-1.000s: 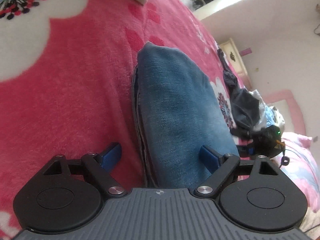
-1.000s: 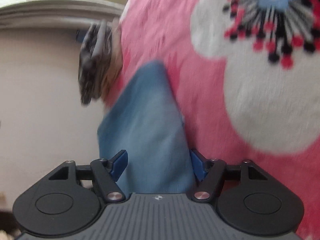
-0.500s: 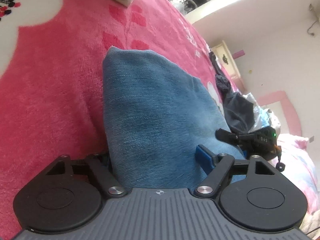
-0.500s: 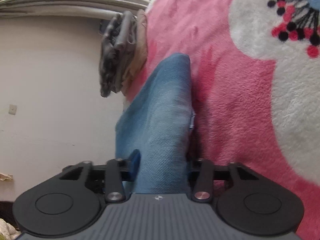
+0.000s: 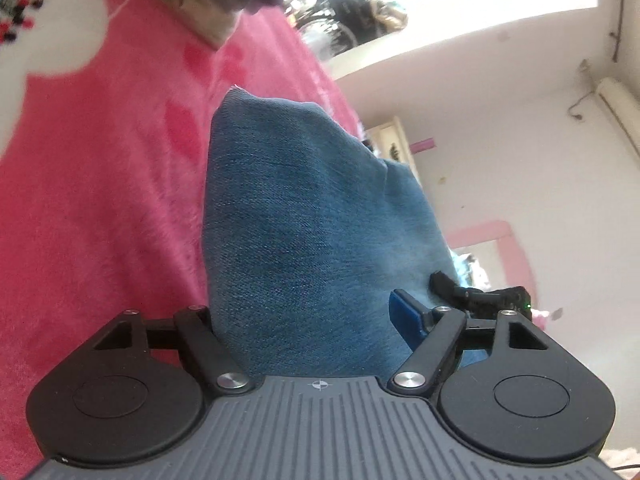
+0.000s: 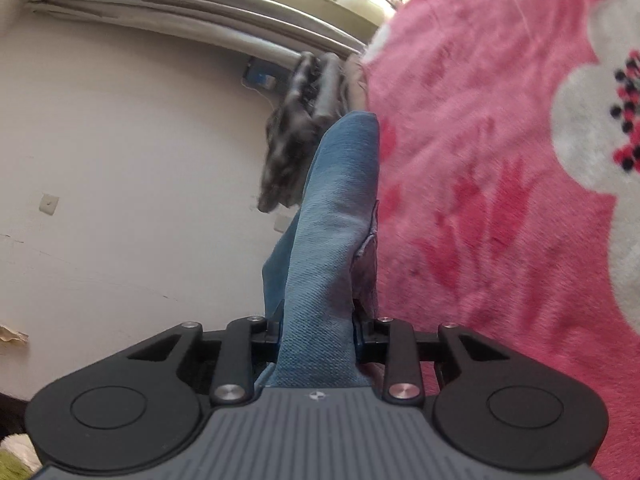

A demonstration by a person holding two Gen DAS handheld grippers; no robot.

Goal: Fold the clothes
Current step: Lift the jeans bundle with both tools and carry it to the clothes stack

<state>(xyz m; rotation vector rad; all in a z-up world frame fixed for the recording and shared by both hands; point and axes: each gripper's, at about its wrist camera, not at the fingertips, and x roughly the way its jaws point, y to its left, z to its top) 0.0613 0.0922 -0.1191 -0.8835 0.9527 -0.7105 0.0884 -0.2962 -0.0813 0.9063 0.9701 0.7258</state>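
Observation:
Folded blue jeans [image 5: 304, 232] lie between both grippers over a pink flowered blanket [image 5: 100, 200]. In the left wrist view my left gripper [image 5: 308, 316] has its jaws set wide around the thick denim; the right blue fingertip [image 5: 406, 312] shows, the left one is hidden behind the cloth. In the right wrist view my right gripper [image 6: 316, 326] is shut on a narrow fold of the jeans [image 6: 336, 216], which is lifted off the blanket [image 6: 500, 200]. The other gripper's black tip [image 5: 476, 292] shows at the jeans' far side.
A stack of folded clothes [image 6: 304, 128] sits at the blanket's far edge by the wall; it also shows in the left wrist view [image 5: 208, 4]. A pale cabinet [image 5: 394, 148] and pink-framed mirror [image 5: 504, 252] stand by the wall.
My right gripper closed from wide open onto the jeans' fold. Both grippers lifted the jeans, and the left jaws now sit around more of the denim.

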